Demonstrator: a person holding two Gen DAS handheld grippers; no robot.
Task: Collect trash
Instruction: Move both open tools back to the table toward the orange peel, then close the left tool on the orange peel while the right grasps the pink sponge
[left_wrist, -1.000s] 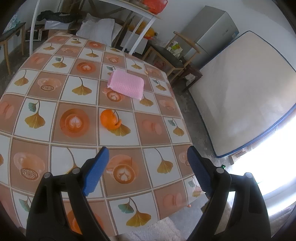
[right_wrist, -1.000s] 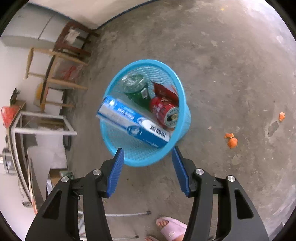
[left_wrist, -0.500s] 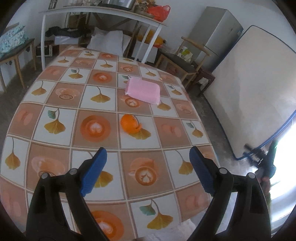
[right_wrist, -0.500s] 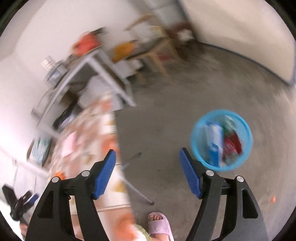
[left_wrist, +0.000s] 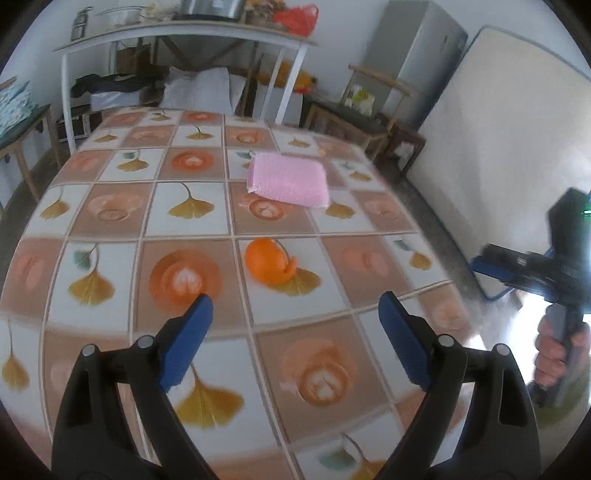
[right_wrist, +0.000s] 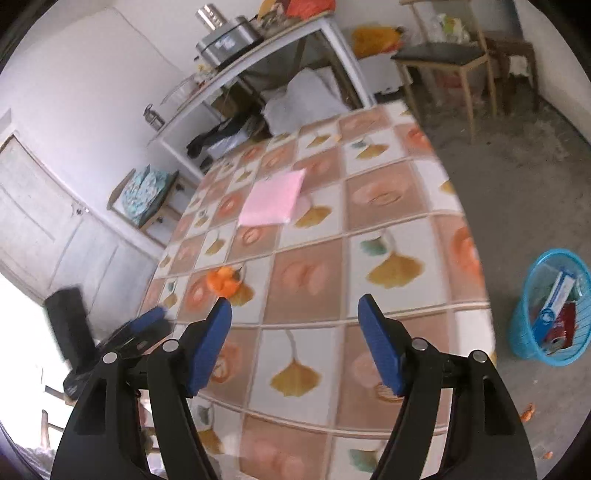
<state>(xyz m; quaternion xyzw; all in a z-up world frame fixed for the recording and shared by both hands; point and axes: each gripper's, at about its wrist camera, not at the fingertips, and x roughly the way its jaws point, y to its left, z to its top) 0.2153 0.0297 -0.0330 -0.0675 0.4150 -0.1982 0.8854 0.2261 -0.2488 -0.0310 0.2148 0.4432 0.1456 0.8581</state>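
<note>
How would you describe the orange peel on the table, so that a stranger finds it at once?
Look at the table with the checked cloth of leaf and coffee pictures. Near its middle, closer to the camera than the flat pink cloth, lies the orange peel. It is the only round, bright orange, raised thing there.

Our right gripper (right_wrist: 293, 341) swung up from over the bin (right_wrist: 550, 306) & now faces the table (right_wrist: 388, 221); bin sits off to its right on the floor. Jaws went wider, nothing betw. them. It's now in left-cam view (left_wrist: 517, 269). Our left gripper (left_wrist: 293, 339) dipped a bit closer to the peel (left_wrist: 271, 262).
</note>
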